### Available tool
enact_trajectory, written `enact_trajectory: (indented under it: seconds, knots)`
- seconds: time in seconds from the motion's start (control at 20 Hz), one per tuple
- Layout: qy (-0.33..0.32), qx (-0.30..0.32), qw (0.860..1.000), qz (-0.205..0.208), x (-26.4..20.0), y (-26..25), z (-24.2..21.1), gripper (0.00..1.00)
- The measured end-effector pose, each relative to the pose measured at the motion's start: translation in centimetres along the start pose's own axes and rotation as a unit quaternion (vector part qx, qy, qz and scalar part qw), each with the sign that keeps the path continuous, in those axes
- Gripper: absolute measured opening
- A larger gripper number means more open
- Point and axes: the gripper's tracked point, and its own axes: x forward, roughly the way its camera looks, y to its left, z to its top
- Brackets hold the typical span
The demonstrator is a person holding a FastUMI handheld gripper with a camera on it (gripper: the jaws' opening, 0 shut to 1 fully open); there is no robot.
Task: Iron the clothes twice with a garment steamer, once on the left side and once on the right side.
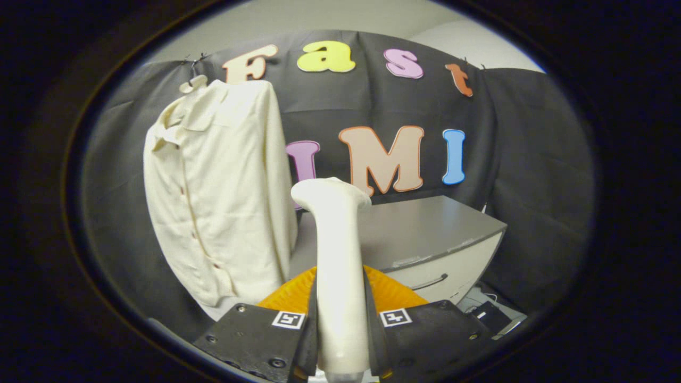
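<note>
A cream button-front shirt (218,186) hung on a hanger against the black cloth wall, to the left of and beyond the fingers, its placket facing partly toward the camera. Just right of it, the garment steamer (336,255) stood upright between the fingers, its head level with the shirt's lower half and apart from the fabric. The gripper (340,340) was clenched on the steamer's handle, both fingers pressing its sides. Beyond the steamer lay something orange (391,292), and further right a grey cabinet (425,234) with a drawer. The step in hand looked like the approach, no pass yet begun; the next move would call for carrying the head leftward onto the cloth and stroking it along one side
</note>
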Motion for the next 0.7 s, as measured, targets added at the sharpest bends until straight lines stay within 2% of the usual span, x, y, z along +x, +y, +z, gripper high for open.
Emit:
enact_trajectory:
  seconds: [0.25,0.5,0.7]
  knots:
    - [-0.003,0.014,1.000,0.017,-7.9,10.0,-1.2,0.37]
    - [-0.015,-0.012,0.998,0.059,-10.5,19.0,-1.3,0.37]
    - [-0.040,-0.014,0.995,0.086,-10.5,24.4,-0.2,0.37]
